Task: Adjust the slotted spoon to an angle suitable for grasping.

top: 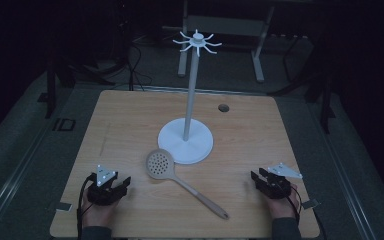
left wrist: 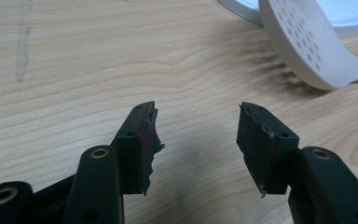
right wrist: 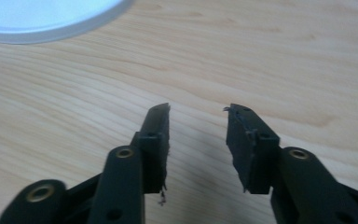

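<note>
A beige plastic skimmer spoon with a round perforated bowl (top: 159, 164) and a long, slim handle lies flat on the pale wood-grain table (top: 130, 120), its bowl just beside the round white base of a tall white hook stand (top: 185, 141). The black left gripper (top: 122, 186) rests near the table's front left edge, jaws released with bare wood between their ragged pads. The black right gripper (top: 256, 178) sits well apart at front right, likewise spread and holding nothing.
</note>
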`<state>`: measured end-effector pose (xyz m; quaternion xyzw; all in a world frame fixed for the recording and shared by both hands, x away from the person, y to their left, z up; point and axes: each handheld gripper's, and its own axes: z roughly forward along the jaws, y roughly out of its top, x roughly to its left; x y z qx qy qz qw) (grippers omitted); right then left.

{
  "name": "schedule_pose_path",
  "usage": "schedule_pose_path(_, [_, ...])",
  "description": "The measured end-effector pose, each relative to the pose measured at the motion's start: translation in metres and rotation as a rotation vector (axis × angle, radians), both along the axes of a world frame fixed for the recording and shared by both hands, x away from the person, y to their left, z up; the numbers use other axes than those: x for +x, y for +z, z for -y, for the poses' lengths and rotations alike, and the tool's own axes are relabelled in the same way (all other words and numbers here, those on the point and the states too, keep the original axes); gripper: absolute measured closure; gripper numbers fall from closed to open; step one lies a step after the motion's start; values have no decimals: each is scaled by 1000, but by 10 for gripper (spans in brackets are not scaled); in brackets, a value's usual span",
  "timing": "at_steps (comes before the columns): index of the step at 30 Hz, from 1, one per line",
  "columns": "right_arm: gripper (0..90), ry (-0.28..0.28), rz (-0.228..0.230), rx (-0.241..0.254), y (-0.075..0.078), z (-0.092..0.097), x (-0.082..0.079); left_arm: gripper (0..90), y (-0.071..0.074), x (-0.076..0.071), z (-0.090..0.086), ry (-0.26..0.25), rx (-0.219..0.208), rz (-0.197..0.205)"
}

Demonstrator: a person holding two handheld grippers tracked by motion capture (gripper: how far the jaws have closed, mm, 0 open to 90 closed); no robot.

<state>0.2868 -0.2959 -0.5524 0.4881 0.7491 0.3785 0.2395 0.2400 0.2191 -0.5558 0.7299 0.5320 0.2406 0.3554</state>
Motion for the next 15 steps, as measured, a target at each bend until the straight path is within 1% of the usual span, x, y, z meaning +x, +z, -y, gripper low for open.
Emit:
schedule_pose_path(2, [615,10,5,0,1,-3,-1,483,0,0,1,-8,3,-2])
schedule_pose_path(3, [623,27,16,6,3,-7,-3,483,0,0,1,-14,8,-4])
schedule_pose_path(4, [623,27,16,6,3,-7,-3,483,0,0,1,-14,8,-4])
schedule_pose_path(5, [632,47,25,7,4,-11,-5,483,-1,0,3,-22,16,-9])
schedule_pose_path(6, [658,79,26,31,8,-19,-9,483,-1,0,4,-26,23,-12])
schedule_pose_path(7, [659,101,27,40,9,-24,-11,483,-1,0,4,-26,23,-12])
schedule_pose_path(11, [667,150,23,36,11,-39,-13,483,-1,1,3,-27,17,-16])
schedule_pose_path(15, [673,209,20,49,15,-55,-13,486,-1,1,3,-31,23,-22])
